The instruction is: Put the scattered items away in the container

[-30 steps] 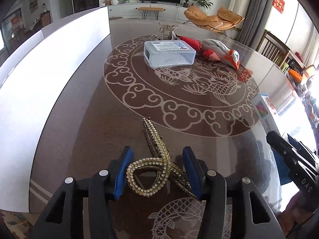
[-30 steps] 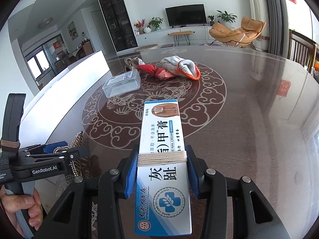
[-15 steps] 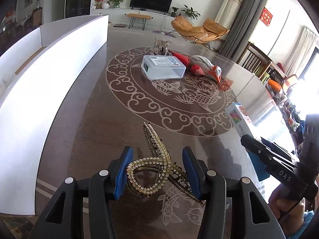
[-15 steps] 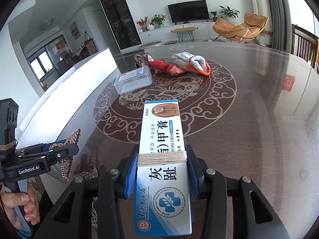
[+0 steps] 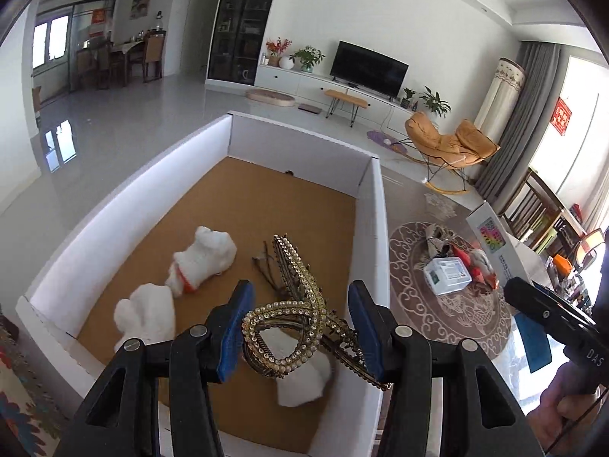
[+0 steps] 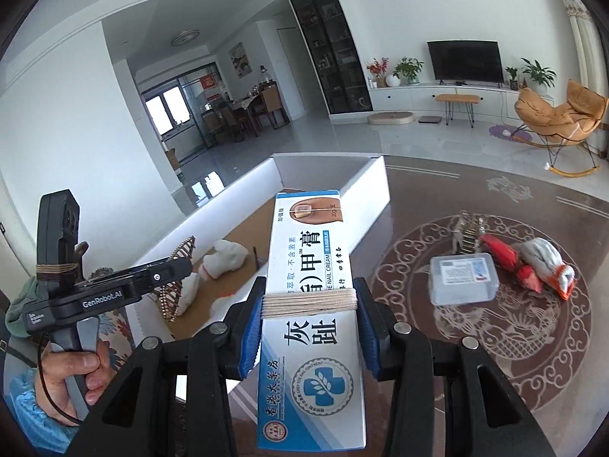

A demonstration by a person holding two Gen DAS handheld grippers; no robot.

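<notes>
My left gripper (image 5: 300, 327) is shut on a gold beaded hair clip (image 5: 293, 304), held in the air above the white-walled container (image 5: 375, 236) with its brown cork floor. Inside the container lie white gloves (image 5: 201, 259). My right gripper (image 6: 308, 327) is shut on a blue-and-white nail cream box (image 6: 312, 304) bound with a tan rubber band, raised near the container's (image 6: 365, 205) right wall. The left gripper (image 6: 167, 270) with the clip shows at the left of the right wrist view. The right gripper's body (image 5: 552, 320) shows at the right edge of the left wrist view.
On the dark patterned table (image 6: 475, 342) lie a clear plastic case (image 6: 462, 280), red and grey gloves (image 6: 533, 266) and a silvery clip (image 6: 468, 232). A person's hand (image 6: 76, 377) holds the left gripper. A patterned cloth (image 5: 23, 411) lies left of the container.
Both grippers rose and swung left from over the table to the container, each keeping its item. The container's inside with the white gloves came into view.
</notes>
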